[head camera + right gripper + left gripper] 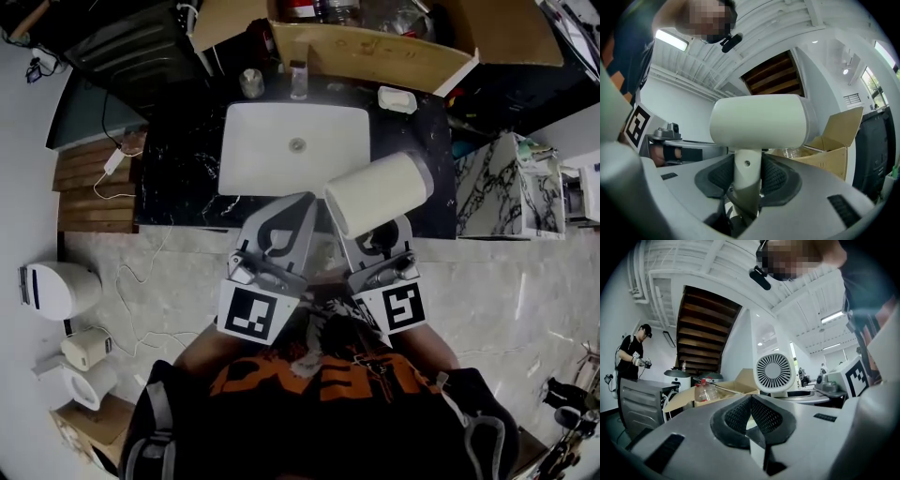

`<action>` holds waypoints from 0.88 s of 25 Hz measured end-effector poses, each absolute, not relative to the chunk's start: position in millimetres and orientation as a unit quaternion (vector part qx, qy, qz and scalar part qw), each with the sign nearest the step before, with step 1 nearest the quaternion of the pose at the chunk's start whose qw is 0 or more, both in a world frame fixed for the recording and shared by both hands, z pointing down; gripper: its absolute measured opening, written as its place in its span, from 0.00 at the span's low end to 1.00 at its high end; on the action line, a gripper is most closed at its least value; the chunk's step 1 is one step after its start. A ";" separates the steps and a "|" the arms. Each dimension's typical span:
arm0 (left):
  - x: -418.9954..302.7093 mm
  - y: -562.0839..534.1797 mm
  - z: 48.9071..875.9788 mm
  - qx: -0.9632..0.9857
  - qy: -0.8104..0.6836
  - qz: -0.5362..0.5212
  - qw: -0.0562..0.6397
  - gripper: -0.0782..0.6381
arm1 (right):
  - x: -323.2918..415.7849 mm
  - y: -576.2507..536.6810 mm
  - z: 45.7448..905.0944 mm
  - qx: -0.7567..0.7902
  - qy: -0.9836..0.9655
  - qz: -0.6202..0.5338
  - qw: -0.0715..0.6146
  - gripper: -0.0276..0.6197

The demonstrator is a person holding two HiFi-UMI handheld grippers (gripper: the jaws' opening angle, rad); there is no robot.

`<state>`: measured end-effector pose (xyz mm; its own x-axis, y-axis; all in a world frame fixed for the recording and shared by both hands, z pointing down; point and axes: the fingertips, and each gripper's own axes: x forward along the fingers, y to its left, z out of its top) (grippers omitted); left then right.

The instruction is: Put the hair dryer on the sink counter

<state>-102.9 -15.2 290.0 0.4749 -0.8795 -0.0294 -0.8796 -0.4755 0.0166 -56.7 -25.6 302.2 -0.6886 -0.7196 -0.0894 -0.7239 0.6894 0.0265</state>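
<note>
A white hair dryer [379, 192] is held up over the front edge of the black marble sink counter [178, 178], right of the white basin [295, 145]. My right gripper [377, 240] is shut on its handle; in the right gripper view the handle [746, 176] stands between the black pads, with the barrel [759, 122] lying across above them. My left gripper [302, 202] is beside it on the left, shut and empty. In the left gripper view its pads [761, 413] meet at the tip, and the dryer's round rear grille [774, 372] shows beyond.
An open cardboard box [375, 52] with bottles stands behind the basin, by the faucet [298, 80], a cup [251, 82] and a soap dish [397, 98]. A white toilet [56, 289] and a loose cable [131, 281] are on the floor at left. A person [633, 357] stands far off.
</note>
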 end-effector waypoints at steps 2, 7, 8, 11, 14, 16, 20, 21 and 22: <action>-92.0 -35.1 287.5 -0.857 0.514 0.014 0.002 0.14 | -48.8 -46.2 298.2 -0.389 0.920 0.023 0.044 0.30; -71.2 -78.4 290.4 -0.849 0.528 0.006 0.000 0.14 | -33.0 -88.9 296.1 -0.371 0.927 0.011 0.054 0.30; -66.2 -86.2 291.9 -0.849 0.529 0.003 0.001 0.14 | -28.7 -95.9 299.1 -0.367 0.929 0.009 0.051 0.30; -52.2 -106.1 295.9 -0.847 0.532 0.003 -0.003 0.14 | -18.9 -114.5 301.9 -0.362 0.930 -0.001 0.057 0.30; -39.8 -118.6 299.7 -0.846 0.533 0.004 -0.007 0.14 | -9.9 -124.2 304.8 -0.356 0.933 -0.001 0.057 0.30; -32.0 -125.7 301.3 -0.848 0.530 0.005 -0.007 0.14 | -4.0 -131.3 306.1 -0.357 0.933 0.002 0.055 0.30; -22.5 -129.9 303.4 -0.854 0.520 0.003 -0.008 0.14 | 6.0 -139.3 308.1 -0.369 0.928 0.000 0.054 0.30; -21.9 -130.8 304.5 -0.856 0.517 0.003 -0.009 0.14 | 7.2 -140.3 308.8 -0.372 0.927 0.002 0.054 0.30; -21.6 -131.5 305.6 -0.857 0.515 0.004 -0.010 0.14 | 7.9 -141.0 309.8 -0.376 0.925 0.004 0.053 0.30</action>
